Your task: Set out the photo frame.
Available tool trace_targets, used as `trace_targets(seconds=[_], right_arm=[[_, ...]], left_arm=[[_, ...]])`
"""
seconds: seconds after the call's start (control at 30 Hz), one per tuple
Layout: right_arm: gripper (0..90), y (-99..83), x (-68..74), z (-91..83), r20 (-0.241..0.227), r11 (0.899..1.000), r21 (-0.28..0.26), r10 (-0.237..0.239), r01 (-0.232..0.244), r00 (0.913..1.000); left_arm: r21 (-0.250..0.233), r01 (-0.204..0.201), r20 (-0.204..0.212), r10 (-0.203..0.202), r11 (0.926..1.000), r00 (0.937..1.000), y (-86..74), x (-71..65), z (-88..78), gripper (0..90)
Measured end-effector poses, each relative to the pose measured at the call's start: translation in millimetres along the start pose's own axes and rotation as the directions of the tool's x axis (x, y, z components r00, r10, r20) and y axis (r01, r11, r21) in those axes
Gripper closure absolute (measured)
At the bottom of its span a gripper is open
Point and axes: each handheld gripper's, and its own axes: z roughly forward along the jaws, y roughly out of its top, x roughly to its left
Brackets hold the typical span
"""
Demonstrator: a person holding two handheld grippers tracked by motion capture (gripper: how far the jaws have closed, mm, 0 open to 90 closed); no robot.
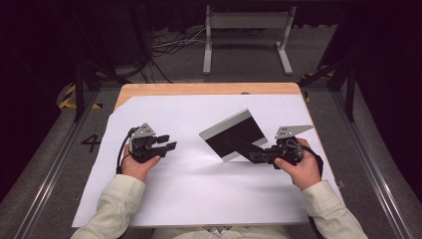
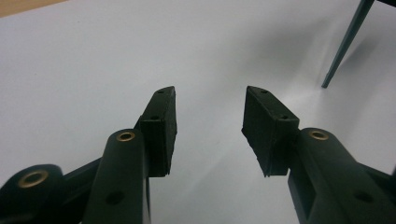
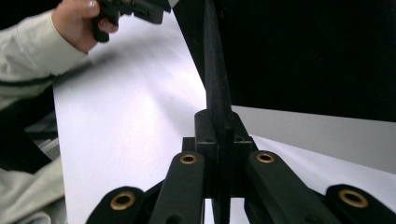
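A thin flat panel (image 1: pixel 234 134), black with a grey band along one side, is held tilted up above the white sheet (image 1: pixel 199 189). My right gripper (image 1: pixel 255 155) is shut on its lower edge. In the right gripper view the jaws (image 3: pixel 218 128) clamp the panel's thin edge, and its black face (image 3: pixel 303 56) rises to the right. My left gripper (image 1: pixel 169 142) rests at the left of the sheet, open, with nothing between its fingers (image 2: pixel 161 126). The left gripper view catches the panel's edge (image 2: pixel 345 44) at the top right.
The white sheet covers most of a wooden table (image 1: pixel 199 88). A white metal stand (image 1: pixel 246 22) and cables lie on the floor behind the table. Dark rails run along both sides.
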Motion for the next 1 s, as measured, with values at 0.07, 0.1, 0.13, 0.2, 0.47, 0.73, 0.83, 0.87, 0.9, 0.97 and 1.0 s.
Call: trace_targets(seconds=[0.07, 0.1, 0.13, 0.2, 0.47, 0.73, 0.83, 0.87, 0.9, 0.97, 1.0], right_arm=[[87.4, -3.7, 0.8, -2.2, -0.002, 1.0, 0.025, -0.019, 0.019, 0.9998], [87.4, -5.1, 0.9, -3.1, -0.001, 0.999, 0.029, -0.022, 0.022, 0.9998], [87.4, -7.4, 0.9, -4.3, -0.003, 0.999, 0.047, -0.024, 0.024, 0.9997], [87.4, -11.2, 0.7, -5.6, -0.002, 0.998, 0.062, -0.027, 0.027, 0.9996], [87.2, -20.9, 0.1, -6.5, -0.001, 0.99, 0.122, -0.072, 0.071, 0.9974], [86.9, -27.8, -0.1, -4.5, 0.004, 0.976, 0.2, -0.094, 0.092, 0.9956], [86.9, -30.1, 1.4, -2.9, 0.002, 0.969, 0.225, -0.109, 0.106, 0.994], [86.9, -30.1, 1.4, -2.9, 0.002, 0.969, 0.225, -0.109, 0.106, 0.994], [86.9, -30.6, 1.9, -2.5, 0.004, 0.966, 0.233, -0.112, 0.108, 0.9936], [86.8, -31.7, 2.1, -1.6, 0.004, 0.963, 0.247, -0.111, 0.107, 0.9938], [86.7, -32.7, 2.1, -0.9, 0.006, 0.962, 0.255, -0.106, 0.101, 0.9944]], left_arm=[[0.001, 0.001, 0.001, -0.001, 1.0, 1.0, 0.1, -0.2, -0.1, 55.1], [0.001, 0.003, 0.002, -0.003, 1.0, 1.0, 0.2, -0.4, -0.5, 55.1], [-0.002, 0.003, 0.004, -0.003, 1.0, 1.0, 0.2, -0.2, -0.6, 55.1], [0.001, 0.001, 0.001, -0.001, 1.0, 1.0, 0.4, 0.2, -0.8, 55.1], [-0.002, 0.003, 0.004, -0.003, 1.0, 1.0, 0.6, -1.2, 0.1, 55.0], [0.001, -0.002, 0.003, 0.002, 1.0, 1.0, 0.8, -1.1, 0.4, 54.9], [0.001, -0.003, 0.005, 0.003, 1.0, 1.0, 0.9, -1.2, 1.0, 54.9], [0.001, -0.003, 0.005, 0.003, 1.0, 1.0, 0.9, -1.2, 1.0, 54.9], [0.002, -0.004, 0.004, 0.004, 1.0, 1.0, 1.0, -1.3, 1.0, 54.9], [0.004, -0.001, 0.006, 0.001, 1.0, 1.0, 1.0, -1.6, 1.1, 54.9], [0.005, -0.005, 0.006, 0.005, 1.0, 1.0, 1.1, -1.4, 1.1, 54.9]])
